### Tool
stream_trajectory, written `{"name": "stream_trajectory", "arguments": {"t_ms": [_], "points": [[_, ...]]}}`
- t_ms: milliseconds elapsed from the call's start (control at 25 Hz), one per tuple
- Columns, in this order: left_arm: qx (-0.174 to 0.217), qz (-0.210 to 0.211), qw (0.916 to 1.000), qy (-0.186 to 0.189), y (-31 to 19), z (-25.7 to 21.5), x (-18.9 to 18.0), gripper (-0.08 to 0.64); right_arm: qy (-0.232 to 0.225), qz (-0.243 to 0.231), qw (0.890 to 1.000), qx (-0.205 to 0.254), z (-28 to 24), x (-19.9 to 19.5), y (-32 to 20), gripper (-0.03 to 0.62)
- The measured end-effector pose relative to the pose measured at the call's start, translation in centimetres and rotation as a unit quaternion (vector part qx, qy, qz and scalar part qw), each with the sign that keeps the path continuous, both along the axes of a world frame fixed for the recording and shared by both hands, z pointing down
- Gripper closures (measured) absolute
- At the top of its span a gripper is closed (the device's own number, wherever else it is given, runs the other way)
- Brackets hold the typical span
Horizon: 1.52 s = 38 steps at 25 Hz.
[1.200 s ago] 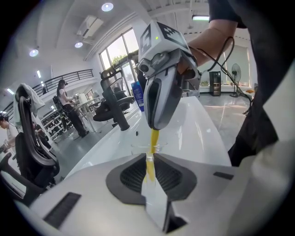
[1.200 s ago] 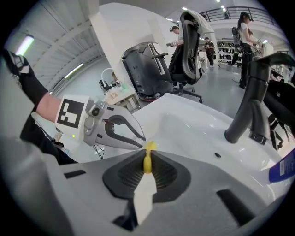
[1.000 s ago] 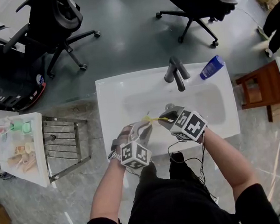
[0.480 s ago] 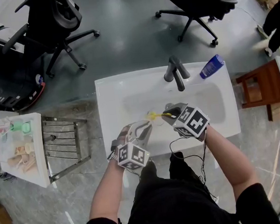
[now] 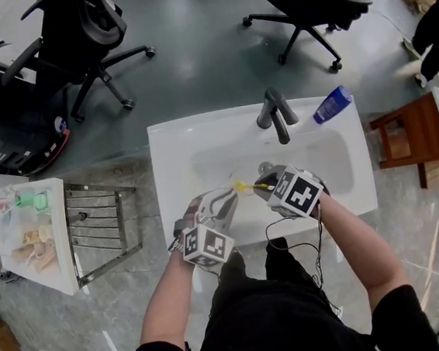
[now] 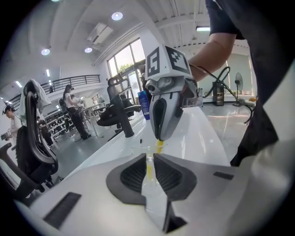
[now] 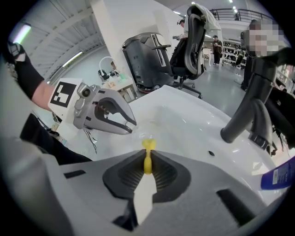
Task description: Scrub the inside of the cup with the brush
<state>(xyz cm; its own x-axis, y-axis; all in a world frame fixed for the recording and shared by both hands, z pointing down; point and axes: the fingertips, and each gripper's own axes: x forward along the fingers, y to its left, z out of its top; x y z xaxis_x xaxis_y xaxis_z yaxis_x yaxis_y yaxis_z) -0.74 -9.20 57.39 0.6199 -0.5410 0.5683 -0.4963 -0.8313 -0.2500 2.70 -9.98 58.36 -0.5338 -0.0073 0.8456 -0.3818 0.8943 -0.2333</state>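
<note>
Your left gripper [image 5: 224,201] has its fingers drawn narrow, pinched on the thin wall of the clear cup [image 5: 232,188], which hangs over the basin of the white rectangular sink [image 5: 178,148], near its front edge. In the left gripper view the cup's see-through wall fills the slim gap between the dark ribbed pads, and yellow shows through it.

Your right gripper [image 5: 264,187] is clamped on the handle of the slim yellow brush [image 5: 245,185]. The handle sits squarely between the ribbed pads and the knobbed end sticks out just past the fingertips. That end points at the cup and the left fingertips, which are just beside it. How far it sits inside the cup can't be made out.

The dark grey faucet [image 5: 274,114] stands at the sink's far rim, with a blue bottle [image 5: 331,106] lying beside it.
</note>
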Motion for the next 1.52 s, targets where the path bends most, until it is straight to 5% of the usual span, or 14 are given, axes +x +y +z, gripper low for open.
{"name": "stream_trajectory", "arguments": {"t_ms": [600, 880, 1240, 1520], "points": [[0.003, 0.003, 1.0000, -0.002, -0.2, -0.4, -0.2, 0.514, -0.105, 0.062, 0.987, -0.108, -0.9, -1.9, 0.0, 0.557], [0.007, 0.015, 0.9999, -0.002, -0.1, -0.6, 0.4, 0.514, -0.149, 0.135, 0.976, -0.086, -1.8, -1.3, -2.1, 0.557], [-0.005, 0.008, 1.0000, 0.002, -0.2, 0.2, 0.6, 0.514, -0.093, 0.156, 0.983, -0.019, -1.3, 0.8, -3.0, 0.554], [-0.030, 0.002, 0.9994, 0.016, -0.7, 1.4, 1.7, 0.514, -0.067, 0.181, 0.981, -0.014, -0.1, 3.3, -2.5, 0.554]]}}
